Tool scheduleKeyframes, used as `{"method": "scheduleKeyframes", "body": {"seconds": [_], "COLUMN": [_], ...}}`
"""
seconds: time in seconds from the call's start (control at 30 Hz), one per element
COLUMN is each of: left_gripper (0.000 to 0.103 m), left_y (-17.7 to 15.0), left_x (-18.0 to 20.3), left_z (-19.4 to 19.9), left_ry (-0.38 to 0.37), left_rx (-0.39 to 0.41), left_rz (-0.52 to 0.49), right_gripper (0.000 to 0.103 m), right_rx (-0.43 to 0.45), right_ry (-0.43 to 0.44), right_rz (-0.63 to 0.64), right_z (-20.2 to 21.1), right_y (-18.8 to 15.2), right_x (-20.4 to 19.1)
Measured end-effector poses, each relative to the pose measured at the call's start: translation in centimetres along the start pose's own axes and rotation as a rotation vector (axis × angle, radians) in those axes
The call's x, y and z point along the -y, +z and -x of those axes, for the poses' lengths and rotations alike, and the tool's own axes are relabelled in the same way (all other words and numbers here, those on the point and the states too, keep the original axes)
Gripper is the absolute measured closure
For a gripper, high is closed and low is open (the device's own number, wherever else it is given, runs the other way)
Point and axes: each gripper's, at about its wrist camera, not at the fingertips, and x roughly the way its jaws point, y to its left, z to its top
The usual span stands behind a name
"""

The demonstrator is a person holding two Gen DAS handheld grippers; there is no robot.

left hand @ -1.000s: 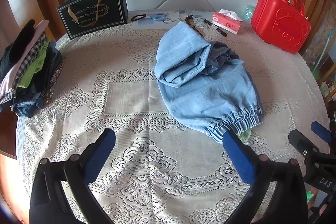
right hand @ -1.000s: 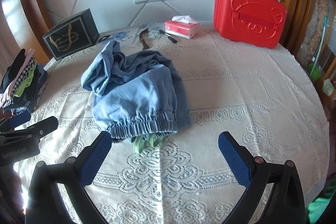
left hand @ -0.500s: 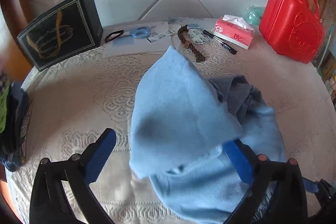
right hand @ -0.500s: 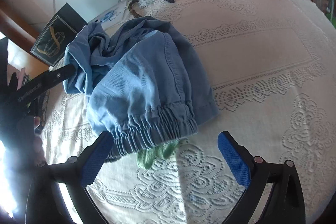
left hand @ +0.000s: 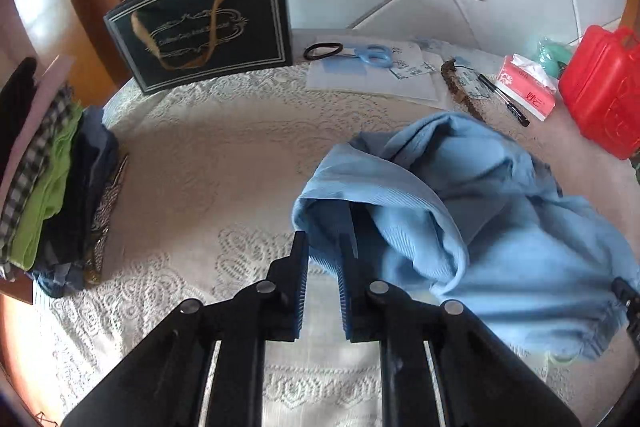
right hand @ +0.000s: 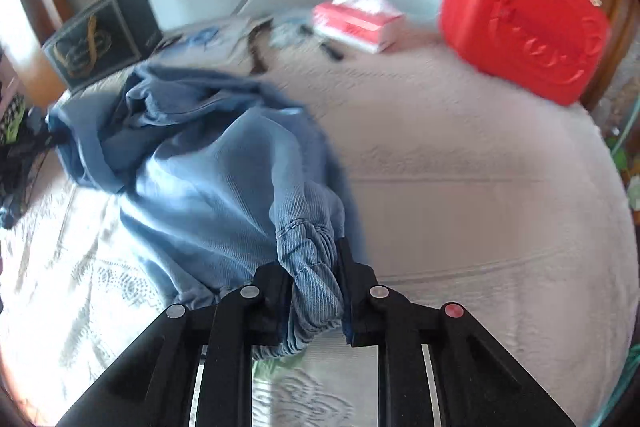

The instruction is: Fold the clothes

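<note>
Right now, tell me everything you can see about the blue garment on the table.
The blue garment is light blue, finely ribbed cloth with a gathered elastic band at one end. It lies crumpled and unfolded on the lace tablecloth, with folds heaped toward the wall. The right gripper has its jaws shut on the bunched elastic band. The left gripper has its jaws nearly closed at a hemmed opening on the other end, one jaw tucked under the cloth. Something green peeks out beneath the band.

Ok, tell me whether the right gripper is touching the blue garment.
Touching. The right wrist view shows the right gripper shut on the blue garment, its gathered elastic band pinched between both fingers.
</note>
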Motion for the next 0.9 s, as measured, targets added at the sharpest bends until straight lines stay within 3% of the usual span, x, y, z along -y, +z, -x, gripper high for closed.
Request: {"method": "scheduleKeyframes", "body": {"seconds": [0.1, 0.13, 0.17, 0.23, 0.47, 0.53, 0.7, 0.83, 0.9], "left_gripper": [0.083, 0.067, 0.043, 0.019, 0.019, 0.019, 0.019, 0.019, 0.019], "left_y": [-1.4, -1.8, -2.2, -2.8, -3.0, -3.0, -3.0, -3.3, -4.2], "left_x": [-1.1, -1.4, -1.6, -1.7, -0.2, 0.2, 4.0, 10.4, 15.0], "left_z": [1.3, 1.5, 1.8, 2.4, 1.6, 1.3, 0.0, 0.4, 1.3], "left_ry": [-0.040, -0.047, -0.054, -0.044, -0.067, -0.076, -0.144, -0.266, -0.340], "left_rx": [-0.013, -0.017, -0.021, -0.006, -0.035, -0.046, -0.079, -0.092, -0.089], "left_rz": [0.028, 0.034, 0.040, 0.035, 0.011, 0.005, -0.046, -0.126, -0.201], "right_gripper": [0.086, 0.086, 0.086, 0.086, 0.086, 0.076, 0.024, 0.021, 0.021], "right_rx": [0.039, 0.041, 0.038, 0.030, -0.004, -0.013, -0.008, -0.001, 0.005], "right_ry": [-0.047, -0.052, -0.066, -0.117, -0.427, -0.455, -0.144, -0.083, -0.112], "right_rz": [-0.050, -0.071, -0.086, -0.100, -0.079, -0.113, -0.429, -0.530, -0.573], "right_z": [2.6, 3.3, 3.7, 4.4, 6.1, 6.4, 6.8, 7.2, 7.7], "right_y": [-0.8, -1.2, -1.7, -2.6, -6.6, -7.7, -10.4, -11.9, -12.9], "right_x": [3.3, 4.4, 5.4, 7.3, 12.2, 13.7, 19.4, 21.1, 21.7]}}
